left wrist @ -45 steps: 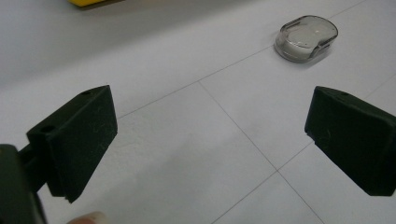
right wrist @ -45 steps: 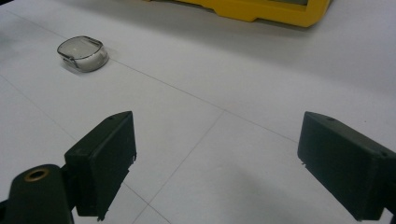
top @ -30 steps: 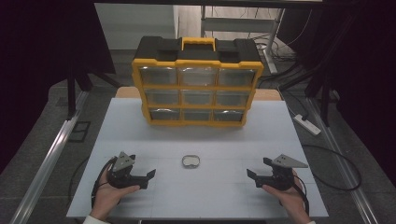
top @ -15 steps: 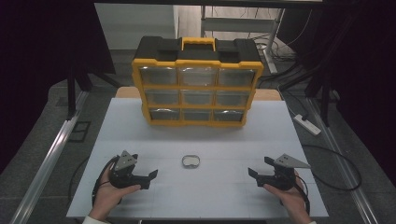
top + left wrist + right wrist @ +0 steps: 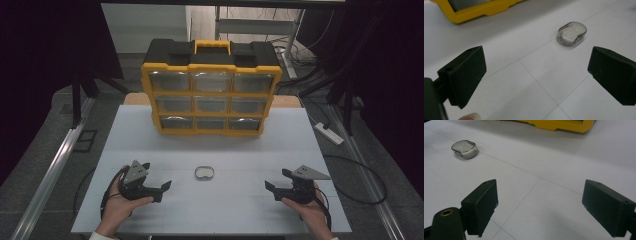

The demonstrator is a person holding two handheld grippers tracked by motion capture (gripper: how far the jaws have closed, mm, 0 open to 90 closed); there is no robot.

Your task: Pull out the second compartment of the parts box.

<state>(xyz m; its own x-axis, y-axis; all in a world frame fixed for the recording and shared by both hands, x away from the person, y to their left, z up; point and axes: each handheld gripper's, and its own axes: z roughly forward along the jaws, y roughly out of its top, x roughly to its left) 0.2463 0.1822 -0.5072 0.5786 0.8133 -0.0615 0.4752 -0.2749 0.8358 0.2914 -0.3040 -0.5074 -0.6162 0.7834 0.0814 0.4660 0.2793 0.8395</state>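
Observation:
A small clear plastic cup [image 5: 204, 173] lies on the white table [image 5: 215, 145], midway between my two grippers. My left gripper [image 5: 162, 191] rests at the front left in a hand, jaws open and empty, pointing right toward the cup. In the left gripper view the left gripper [image 5: 536, 75] stands wide, with the cup [image 5: 571, 33] ahead and apart. At the front right, my right gripper [image 5: 276, 181] is open and empty too. The right gripper view has the right gripper [image 5: 544, 207] spread, the cup [image 5: 465, 149] far off to its left.
A yellow and black organiser [image 5: 211, 92] with clear drawers stands upright at the back of the table. Its yellow base edge [image 5: 481, 11] tops the left gripper view, and the same edge [image 5: 559, 125] tops the right gripper view. A power strip [image 5: 328, 133] lies on the floor at the right.
The left gripper has edged slightly to the right toward the clear cup. The right gripper has hardly moved, and both stay open.

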